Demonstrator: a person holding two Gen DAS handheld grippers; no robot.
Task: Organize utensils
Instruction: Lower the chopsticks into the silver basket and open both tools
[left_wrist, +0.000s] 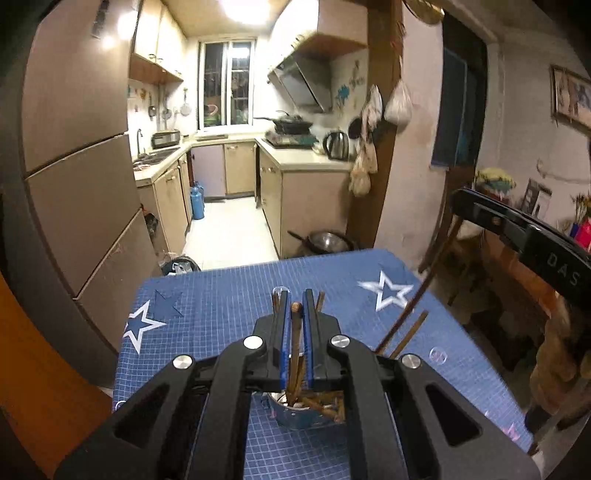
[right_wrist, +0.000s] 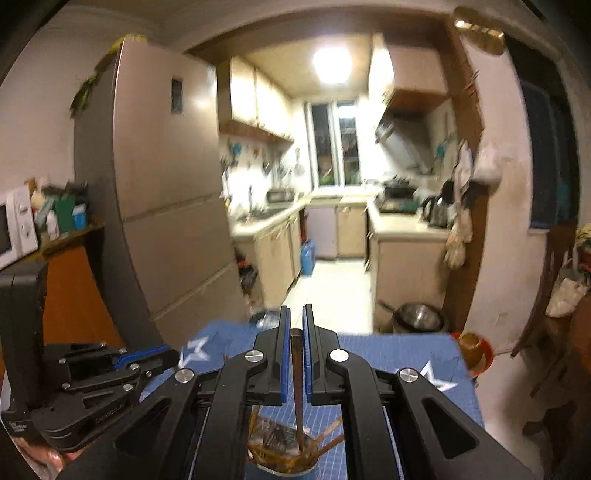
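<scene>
Behind blue table: fridge, kettle, metal pot.

The left tool and the right tool are matt black plastic with glossy blue pads and bright polished metal pivot pins. Each clamps a dull, rough-looking wooden chopstick. Beneath the left tool, the metal cup shines smoothly. The surface wears a matt blue gridded cloth.
</scene>
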